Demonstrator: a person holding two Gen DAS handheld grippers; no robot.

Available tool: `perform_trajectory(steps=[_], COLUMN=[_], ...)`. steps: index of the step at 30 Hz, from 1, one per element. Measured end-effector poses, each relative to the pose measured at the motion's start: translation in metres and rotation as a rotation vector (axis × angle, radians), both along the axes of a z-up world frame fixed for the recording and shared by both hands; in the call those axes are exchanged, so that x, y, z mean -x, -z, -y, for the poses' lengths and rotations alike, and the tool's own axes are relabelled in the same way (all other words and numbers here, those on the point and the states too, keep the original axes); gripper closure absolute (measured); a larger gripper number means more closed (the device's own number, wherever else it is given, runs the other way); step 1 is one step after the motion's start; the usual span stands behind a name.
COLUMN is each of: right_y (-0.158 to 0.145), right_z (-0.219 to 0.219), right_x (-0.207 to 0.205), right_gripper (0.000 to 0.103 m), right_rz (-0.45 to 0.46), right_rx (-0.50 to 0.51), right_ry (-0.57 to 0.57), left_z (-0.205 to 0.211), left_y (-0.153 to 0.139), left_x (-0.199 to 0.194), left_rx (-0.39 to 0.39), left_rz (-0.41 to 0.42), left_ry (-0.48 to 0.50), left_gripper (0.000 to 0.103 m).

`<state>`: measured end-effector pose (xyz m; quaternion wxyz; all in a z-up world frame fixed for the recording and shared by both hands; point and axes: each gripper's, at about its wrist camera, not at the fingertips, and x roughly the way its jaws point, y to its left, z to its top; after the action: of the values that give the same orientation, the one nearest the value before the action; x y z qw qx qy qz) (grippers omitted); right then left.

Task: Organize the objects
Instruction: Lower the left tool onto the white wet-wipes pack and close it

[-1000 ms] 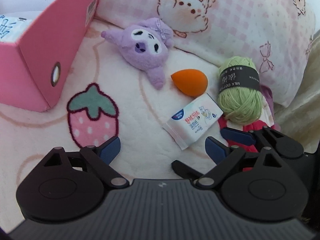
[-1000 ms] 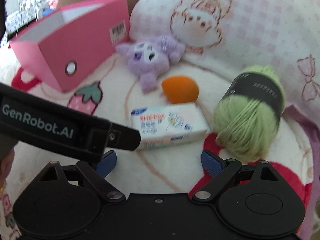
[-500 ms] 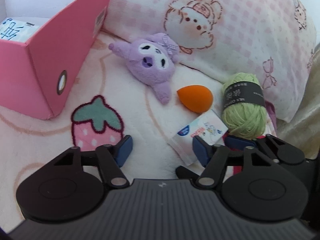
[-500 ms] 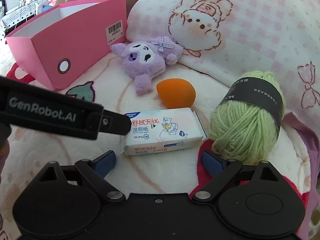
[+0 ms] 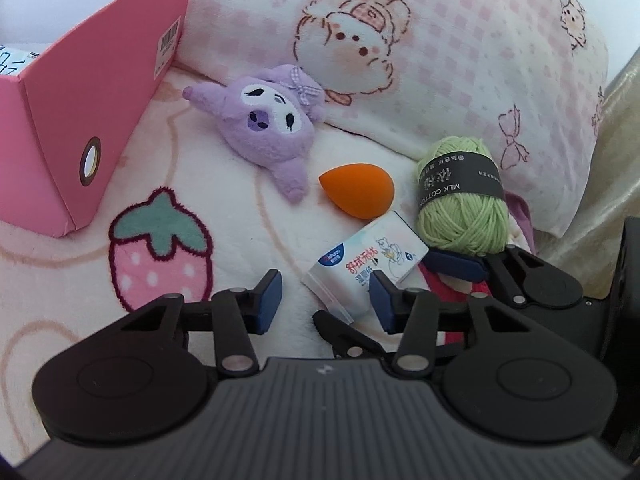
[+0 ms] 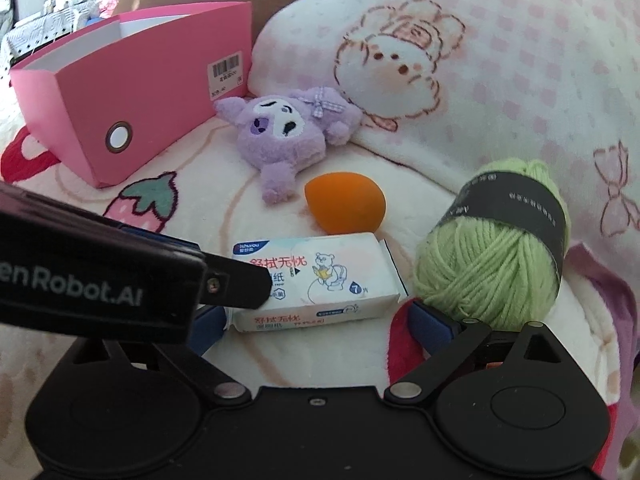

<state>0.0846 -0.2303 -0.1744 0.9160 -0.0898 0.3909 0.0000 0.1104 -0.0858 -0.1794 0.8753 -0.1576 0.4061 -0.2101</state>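
A white wet-wipes pack (image 6: 316,280) (image 5: 366,262) lies on the strawberry blanket. Behind it are an orange sponge (image 6: 346,202) (image 5: 358,190), a purple plush (image 6: 288,134) (image 5: 266,128) and a green yarn ball (image 6: 500,252) (image 5: 460,196). A pink box (image 6: 132,92) (image 5: 76,96) stands at the left. My right gripper (image 6: 320,326) is open, its fingers on either side of the wipes pack. My left gripper (image 5: 324,304) is open and empty, just left of the pack; its right finger overlaps the pack's corner.
A big pink-checked pillow (image 5: 440,60) with a cartoon print lies behind the objects. A wipes pack (image 5: 12,60) sits inside the pink box. The left gripper's body (image 6: 100,280) crosses the lower left of the right wrist view.
Both grippers have moved forward toward the wipes pack. The right gripper's fingers now flank the pack. The left gripper's jaws have narrowed somewhat.
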Motion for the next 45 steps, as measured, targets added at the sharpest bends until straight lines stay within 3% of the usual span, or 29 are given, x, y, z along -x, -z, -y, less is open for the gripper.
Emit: perform_trajectory(steps=[4, 7, 13, 18, 23, 27, 33, 45], right_y=[-0.001, -0.004, -0.013, -0.021, -0.023, -0.019, -0.017, -0.005], right_z=[-0.005, -0.01, -0.013, -0.015, -0.02, -0.019, -0.018, -0.019], right_x=[0.002, 0.006, 0.013, 0.021, 0.025, 0.02, 0.015, 0.007], right_gripper=[0.007, 0.011, 0.015, 0.014, 0.014, 0.014, 0.015, 0.018], right_rz=[0.025, 0.03, 0.022, -0.037, -0.087, -0.105, -0.095, -0.096], right_rx=[0.024, 0.036, -0.004, -0.16, -0.223, -0.219, -0.221, -0.173], right_ry=[-0.023, -0.043, -0.074, -0.145, -0.183, -0.147, -0.144, -0.123], left_z=[-0.003, -0.008, -0.009, -0.014, -0.028, -0.035, -0.043, -0.035], left_y=[0.001, 0.006, -0.005, -0.009, -0.007, -0.004, 0.003, 0.001], left_x=[-0.001, -0.002, 0.002, 0.008, 0.013, 0.011, 0.004, 0.004], left_rx=[0.03, 0.15, 0.129, 0.007, 0.019, 0.015, 0.074, 0.013], left_rz=[-0.016, -0.072, -0.061, -0.161, -0.224, -0.235, -0.213, -0.187], left_ry=[0.011, 0.026, 0.036, 0.023, -0.004, -0.046, -0.07, -0.047], left_gripper=[0.056, 0.056, 0.056, 0.056, 0.055, 0.056, 0.057, 0.064])
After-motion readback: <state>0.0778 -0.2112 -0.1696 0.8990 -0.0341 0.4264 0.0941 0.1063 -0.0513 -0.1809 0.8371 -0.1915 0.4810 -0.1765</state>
